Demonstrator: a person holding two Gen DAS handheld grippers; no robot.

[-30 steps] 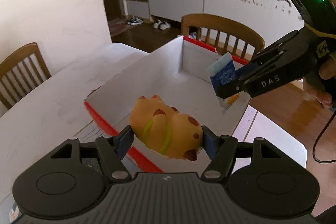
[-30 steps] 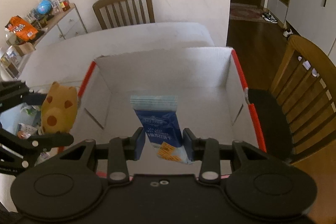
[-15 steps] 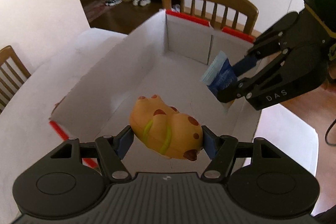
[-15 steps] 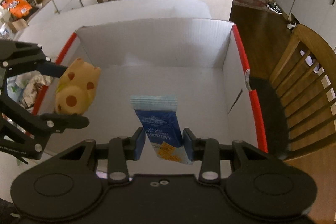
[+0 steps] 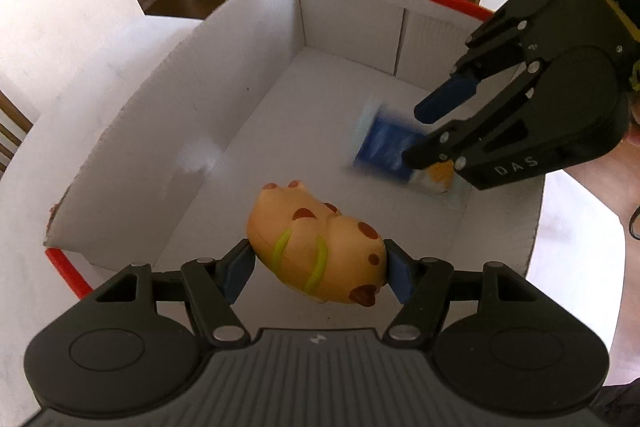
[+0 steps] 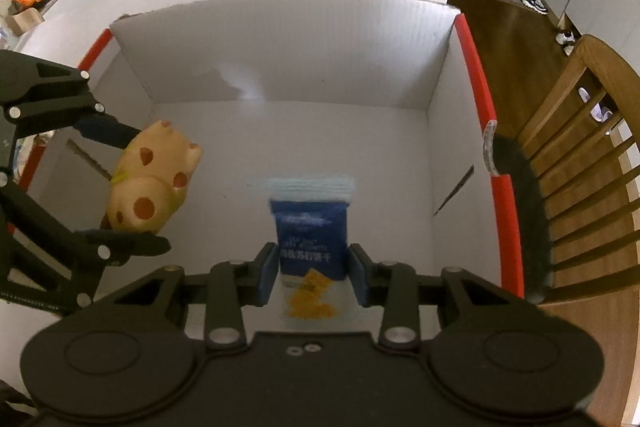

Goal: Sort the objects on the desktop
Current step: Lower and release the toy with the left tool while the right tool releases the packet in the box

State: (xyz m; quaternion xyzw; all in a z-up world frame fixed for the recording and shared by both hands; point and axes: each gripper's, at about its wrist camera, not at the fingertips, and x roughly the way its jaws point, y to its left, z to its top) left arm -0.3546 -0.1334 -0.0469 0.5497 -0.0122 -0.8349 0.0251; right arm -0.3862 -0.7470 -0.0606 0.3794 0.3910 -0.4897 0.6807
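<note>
Both grippers are hovering over the box [image 6: 280, 39]: left gripper [image 5: 318, 267] clamping the toy [image 5: 316, 251], right gripper [image 6: 312, 269] closing around the packet [image 6: 310, 239]; release low inside.

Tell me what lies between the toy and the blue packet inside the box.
Nothing: in the left wrist view only bare white box floor separates the spotted toy from the blue packet. The right wrist view shows the same gap.

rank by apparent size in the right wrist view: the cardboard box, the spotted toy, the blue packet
1. cardboard box, clearly largest.
2. spotted toy and blue packet look alike; nearness to the camera leaves their order unsure.
</note>
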